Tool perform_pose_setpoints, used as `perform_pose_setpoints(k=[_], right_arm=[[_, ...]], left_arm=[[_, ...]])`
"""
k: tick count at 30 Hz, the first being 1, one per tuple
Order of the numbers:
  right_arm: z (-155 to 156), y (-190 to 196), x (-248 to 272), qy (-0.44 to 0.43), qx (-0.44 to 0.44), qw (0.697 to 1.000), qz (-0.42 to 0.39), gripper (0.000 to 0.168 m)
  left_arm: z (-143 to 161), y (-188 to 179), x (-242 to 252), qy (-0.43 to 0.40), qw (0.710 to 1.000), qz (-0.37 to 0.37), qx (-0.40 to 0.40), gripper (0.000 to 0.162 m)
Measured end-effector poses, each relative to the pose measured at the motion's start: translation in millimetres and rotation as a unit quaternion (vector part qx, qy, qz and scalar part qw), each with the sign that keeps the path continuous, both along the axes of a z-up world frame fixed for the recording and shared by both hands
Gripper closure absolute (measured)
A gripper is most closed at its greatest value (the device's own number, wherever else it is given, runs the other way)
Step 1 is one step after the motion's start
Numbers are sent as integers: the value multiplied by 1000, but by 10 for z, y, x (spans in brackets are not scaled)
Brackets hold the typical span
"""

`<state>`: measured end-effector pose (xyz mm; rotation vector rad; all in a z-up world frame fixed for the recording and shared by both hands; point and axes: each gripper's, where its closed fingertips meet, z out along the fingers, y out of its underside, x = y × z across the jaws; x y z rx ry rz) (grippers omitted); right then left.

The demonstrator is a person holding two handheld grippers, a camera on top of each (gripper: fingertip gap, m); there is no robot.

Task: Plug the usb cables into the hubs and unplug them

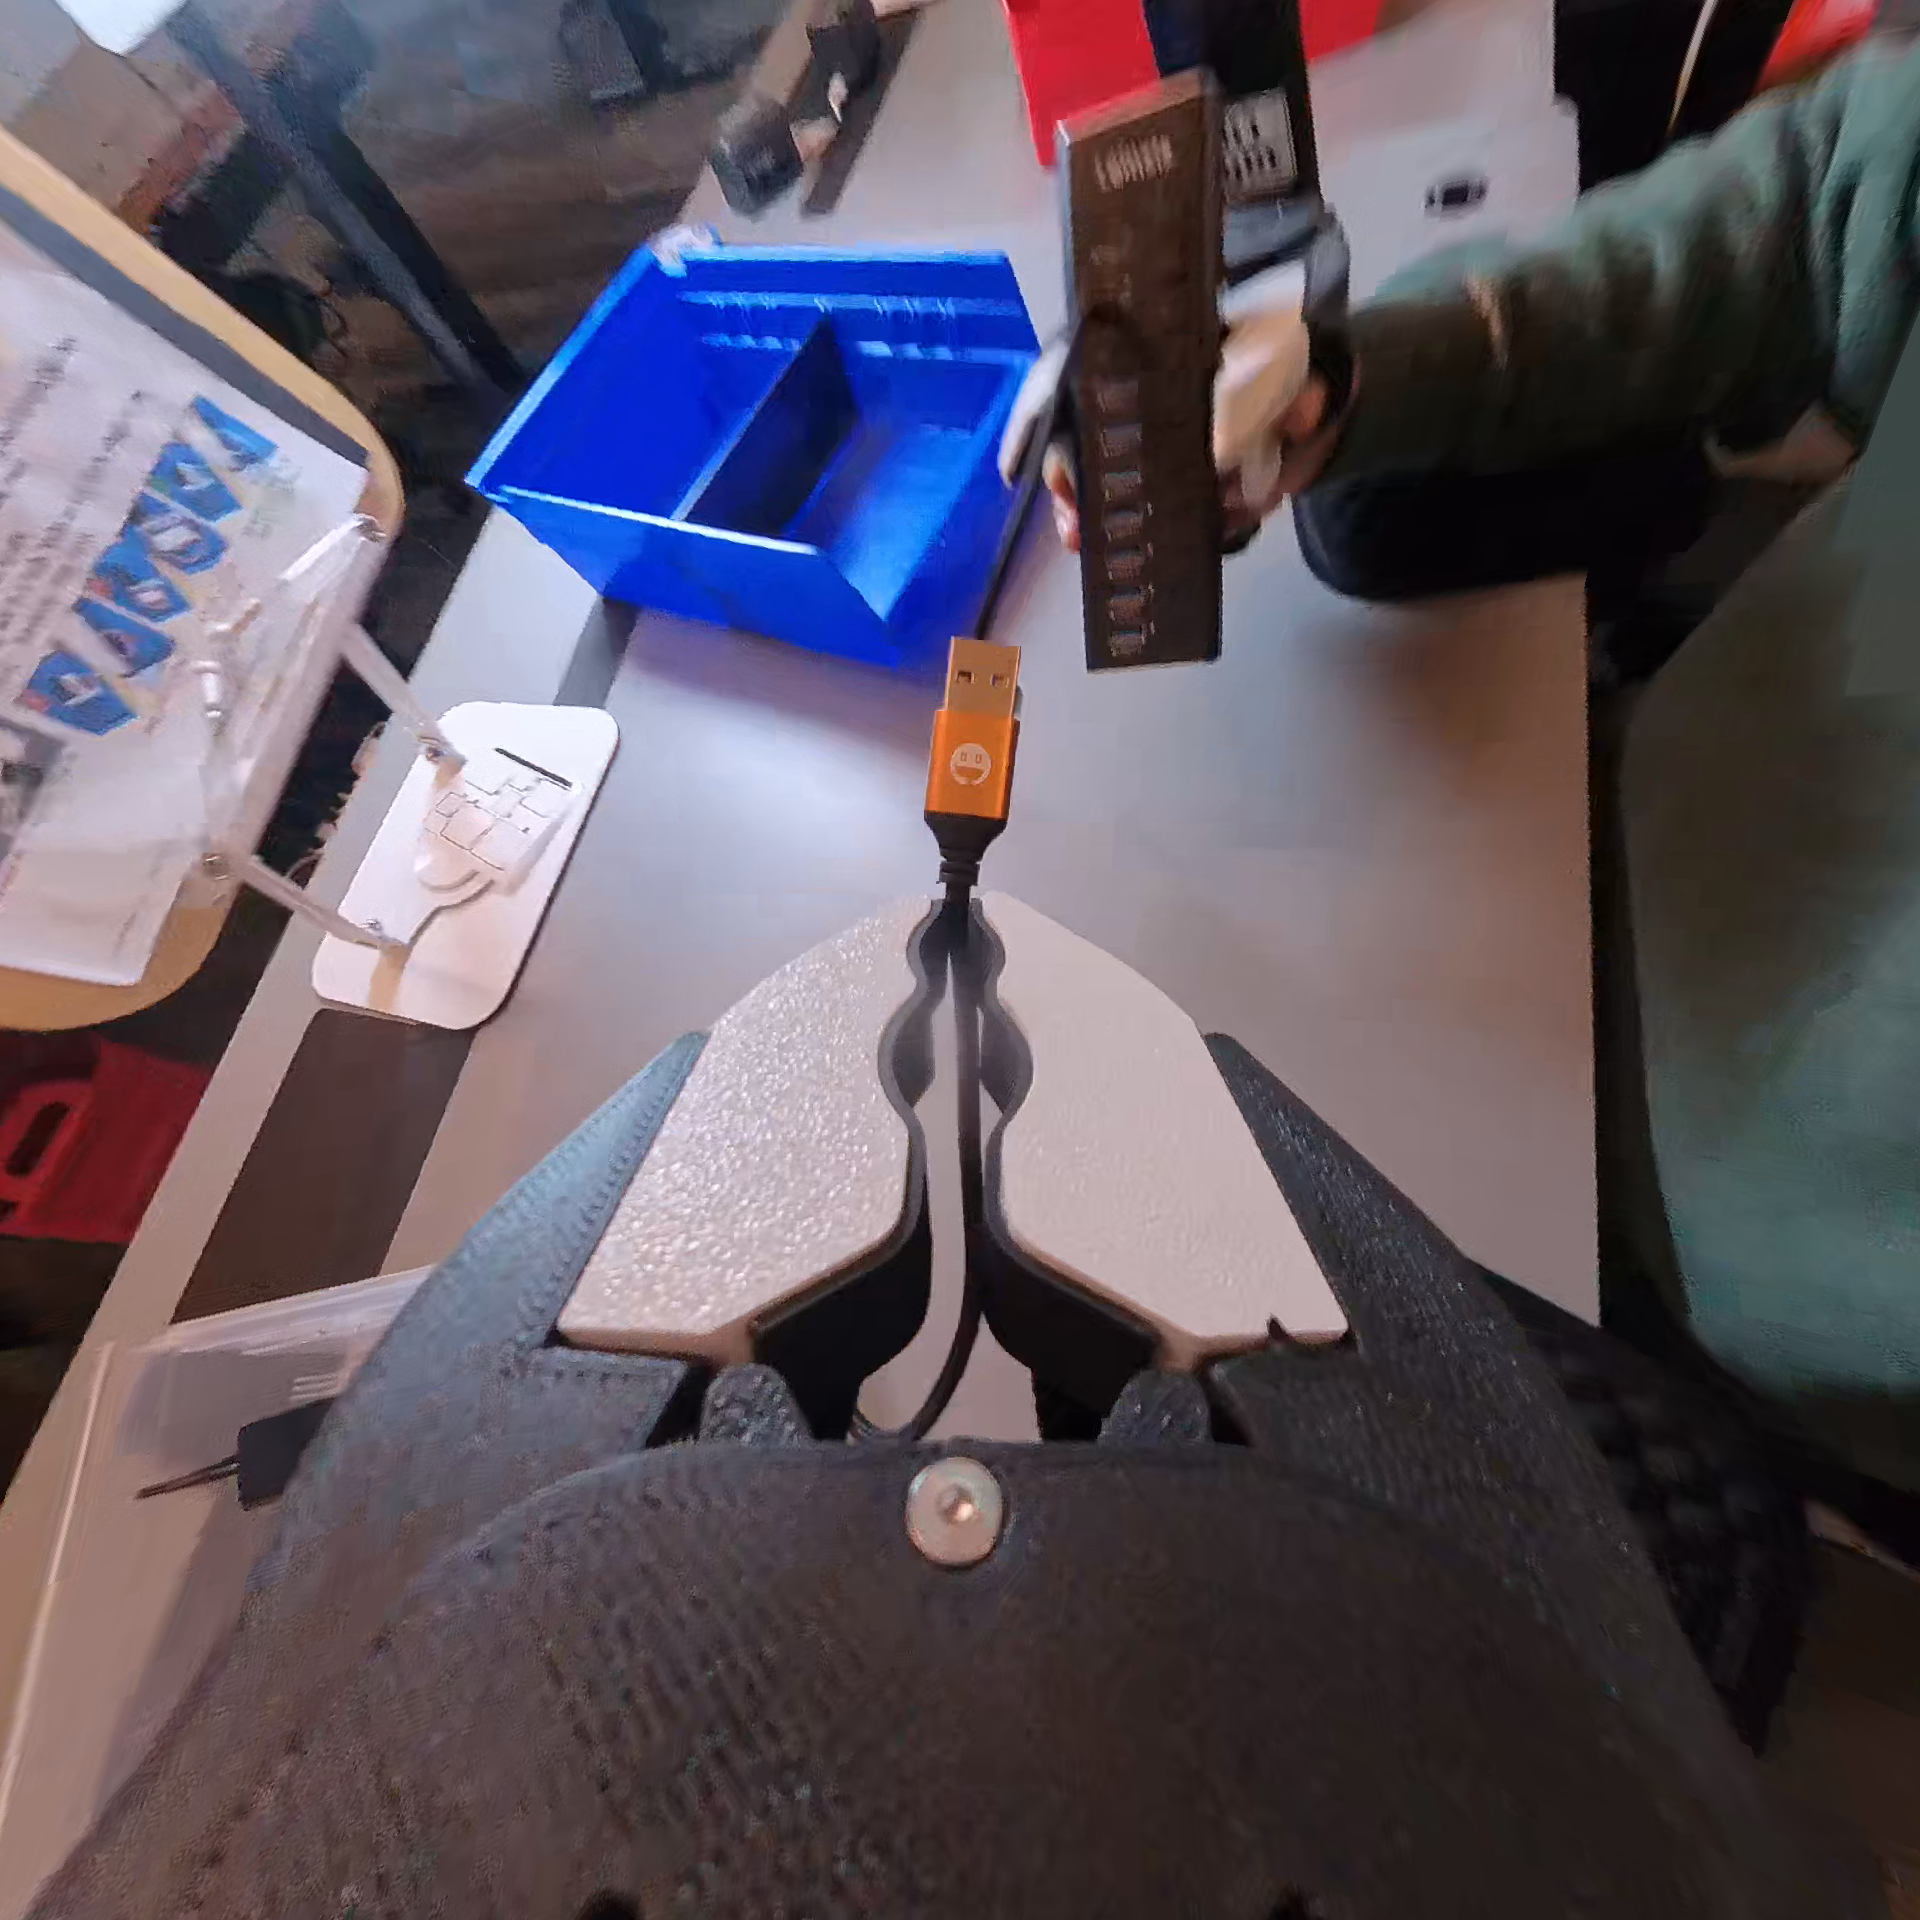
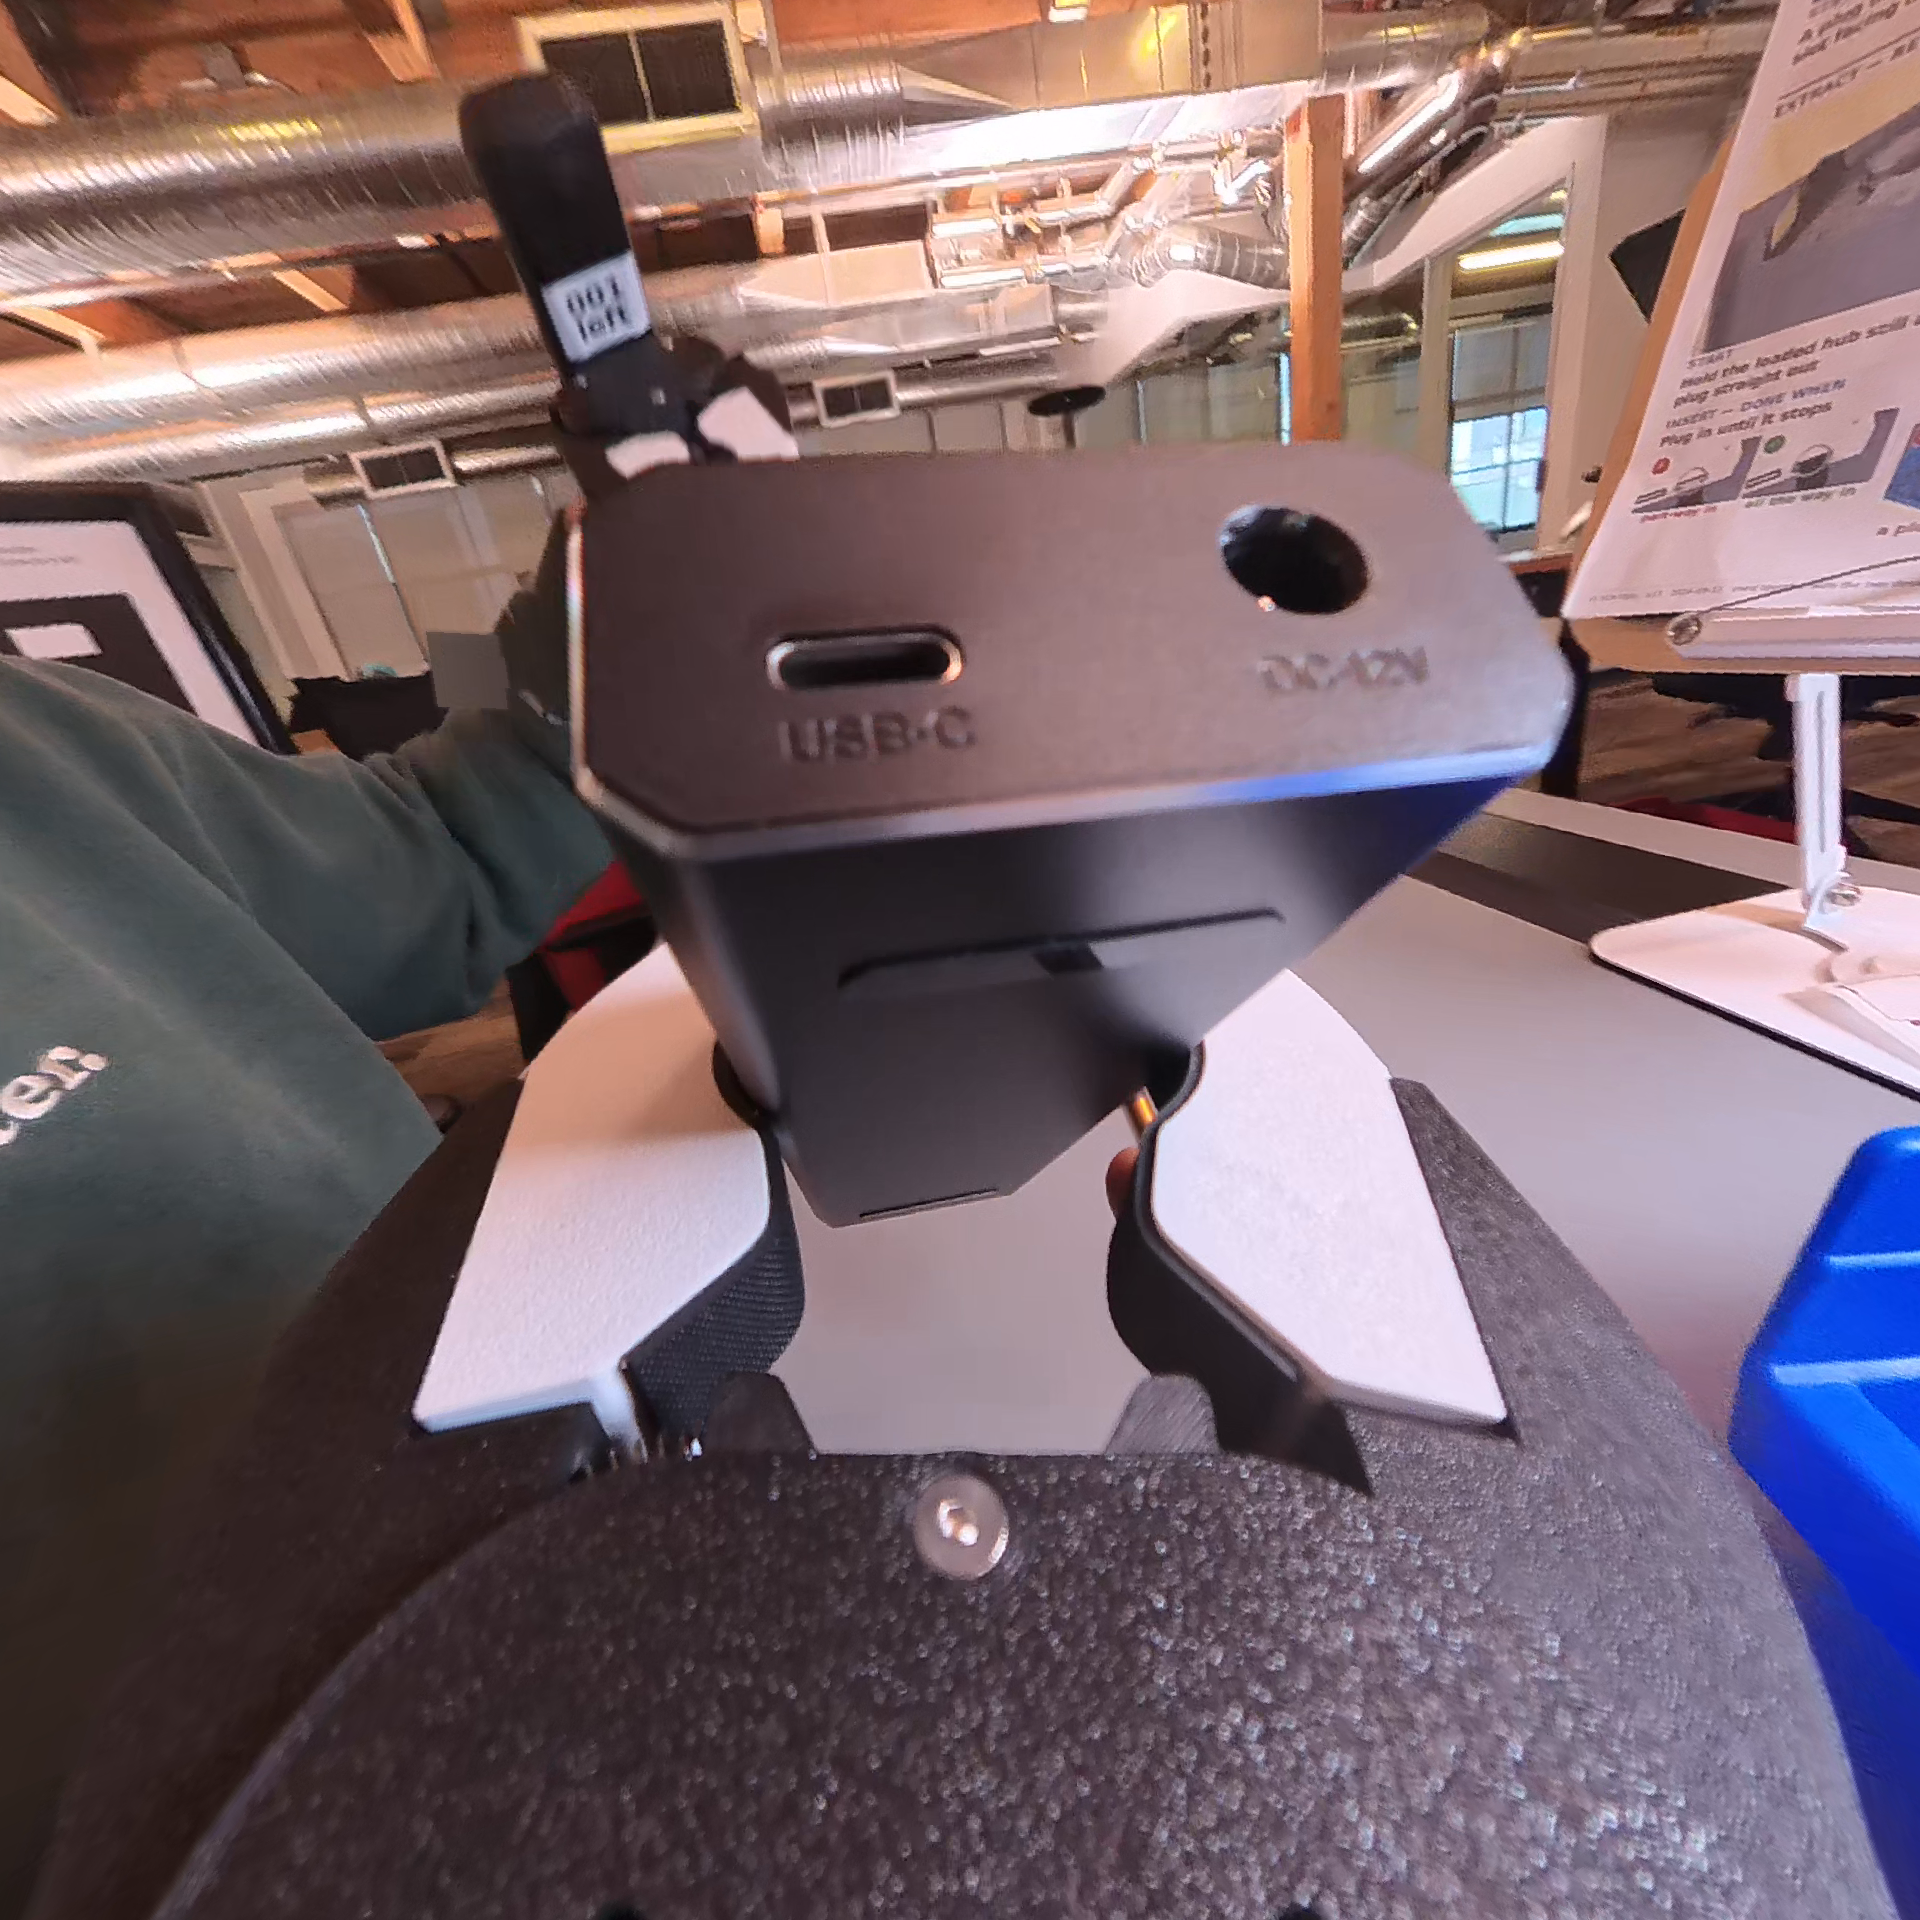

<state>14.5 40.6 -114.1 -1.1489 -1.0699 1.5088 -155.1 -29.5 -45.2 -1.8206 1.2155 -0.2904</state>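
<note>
Left gripper [image 1: 961, 914] is pinched narrow on a black cable [image 1: 966, 1101] that runs up the gap between its white fingers [image 1: 769, 1122]. The orange USB plug [image 1: 974, 743] sticks out past the fingertips, metal end pointing forward, in the air over the grey table [image 1: 1299, 831]. Plug tip sits just below the lower end of the hub [image 1: 1143, 395], near it but not touching, not inserted.

Right gripper [image 2: 961, 1132] clamps the dark hub [image 2: 1039, 748] between its white fingers [image 2: 613, 1174]; the jaws are held apart by the hub body. In the left wrist view the hub stands roughly upright, a row of ports down its face, blurred. In the right wrist view its end face points at the camera, with an oval port and a round socket. Left gripper [image 2: 691, 436] shows behind the hub's top edge, mostly hidden.

A green sleeve [image 1: 1621, 343] reaches in from the right behind the hub. Blue bin [image 1: 769, 457] with a divider sits on the table beyond the plug, left of the hub. A white stand [image 1: 468, 862] holds an instruction sheet [image 1: 114, 582] at the left table edge. Red object [image 1: 1081, 73] at the far end, blurred.
</note>
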Motion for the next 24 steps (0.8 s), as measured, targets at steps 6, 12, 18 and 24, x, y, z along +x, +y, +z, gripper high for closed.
perform_pose_setpoints(k=[6, 12, 18, 24], right_arm=[[51, -51, 66, 26, 5, 999, 30, 95], [-30, -73, 43, 10, 10, 999, 43, 95], [-96, -61, 9, -2, 6, 999, 48, 95], [-112, -45, 18, -8, 9, 999, 42, 95]], left_arm=[[-1369, 0, 621, 72, 993, -38, -82, 158], [-2055, -39, 804, 53, 983, -65, -165, 158], [-1770, 342, 637, -23, 990, -13, -139, 142], [-1781, 363, 684, -59, 979, -55, -190, 139]])
